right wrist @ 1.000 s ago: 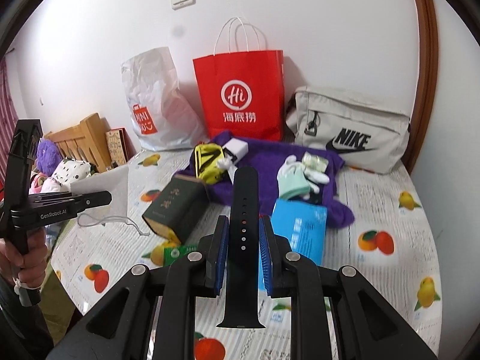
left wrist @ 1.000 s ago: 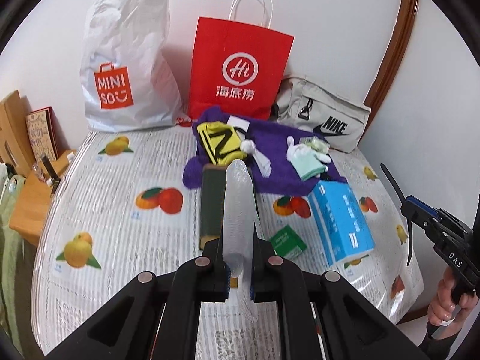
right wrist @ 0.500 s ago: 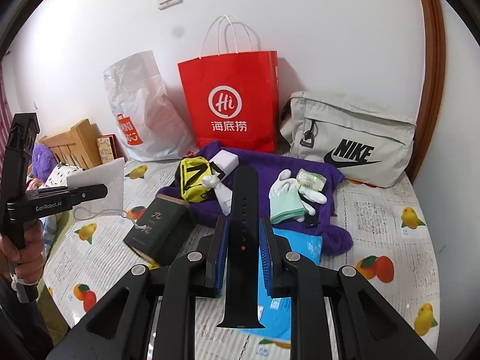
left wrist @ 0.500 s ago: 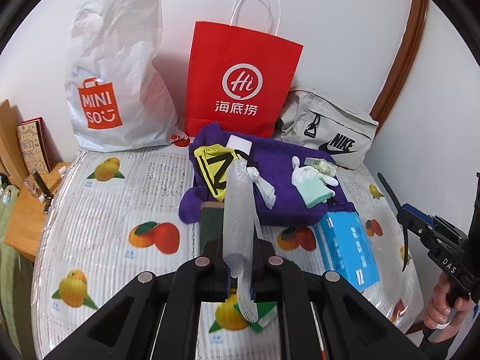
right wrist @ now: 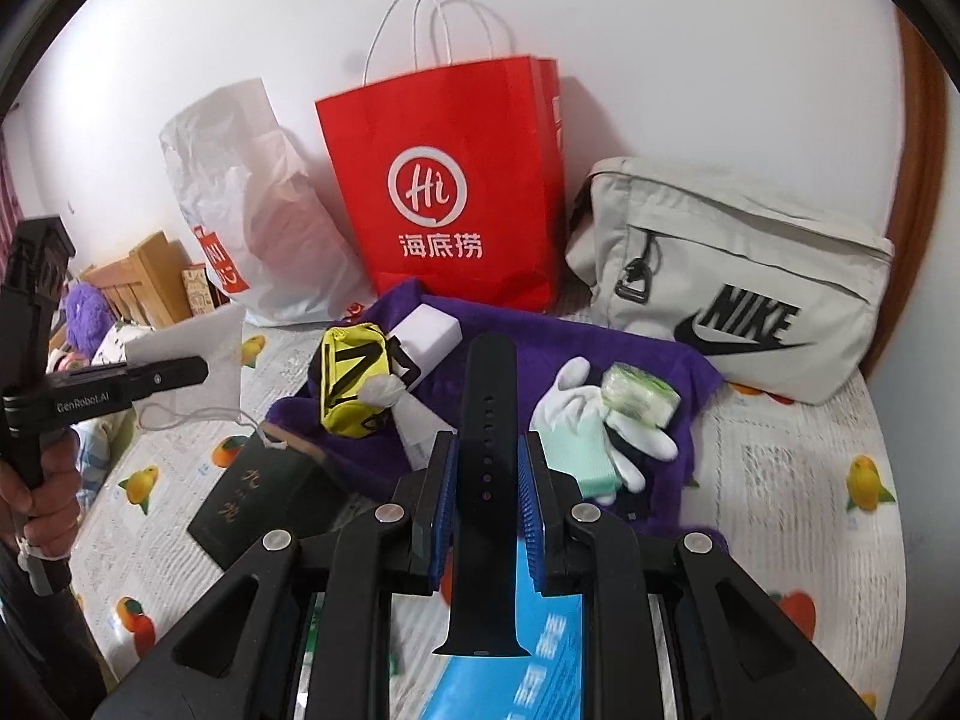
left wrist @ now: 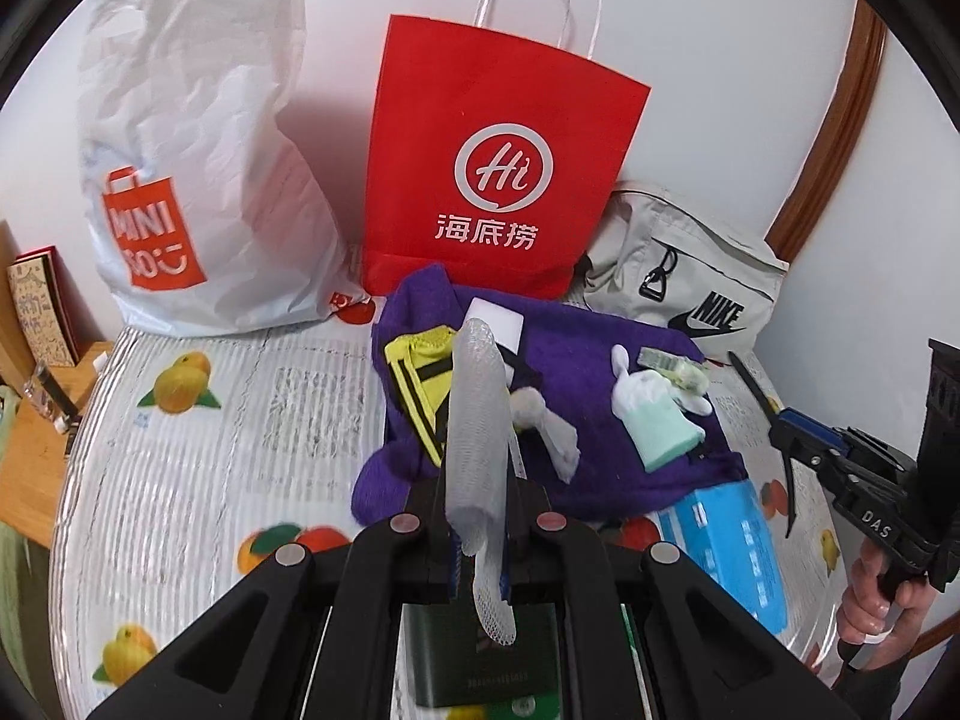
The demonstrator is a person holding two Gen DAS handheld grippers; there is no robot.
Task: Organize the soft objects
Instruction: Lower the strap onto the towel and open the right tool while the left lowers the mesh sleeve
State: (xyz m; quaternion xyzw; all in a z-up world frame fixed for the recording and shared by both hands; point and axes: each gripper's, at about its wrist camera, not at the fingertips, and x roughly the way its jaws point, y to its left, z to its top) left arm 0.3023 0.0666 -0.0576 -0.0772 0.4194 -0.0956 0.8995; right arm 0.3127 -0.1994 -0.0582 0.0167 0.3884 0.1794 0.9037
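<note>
1. Both tongs had travelled forward since a second earlier, so the red paper bag (left wrist: 504, 162) and the purple cloth (left wrist: 606, 372) loomed larger in each wrist view, and the dark green box (left wrist: 480, 654) had slipped under the left tongs (left wrist: 480, 534).
2. Left tongs were clamped tight on a strip of white foam netting (left wrist: 477, 420), which stood upright between the pads and drooped below them.
3. Right tongs (right wrist: 487, 510) gripped a black watch strap (right wrist: 487, 450) held upright, its lower end hanging over the blue packet (right wrist: 522, 660).
4. On the purple cloth, spread on the fruit-printed surface (left wrist: 198, 450), lay a yellow-and-black pouch (right wrist: 351, 381), a white block (right wrist: 429, 333) and a white-and-mint glove (right wrist: 576, 420).
5. Against the wall stood a white Miniso bag (left wrist: 198, 168), the red bag and a beige Nike bag (right wrist: 738, 282).
</note>
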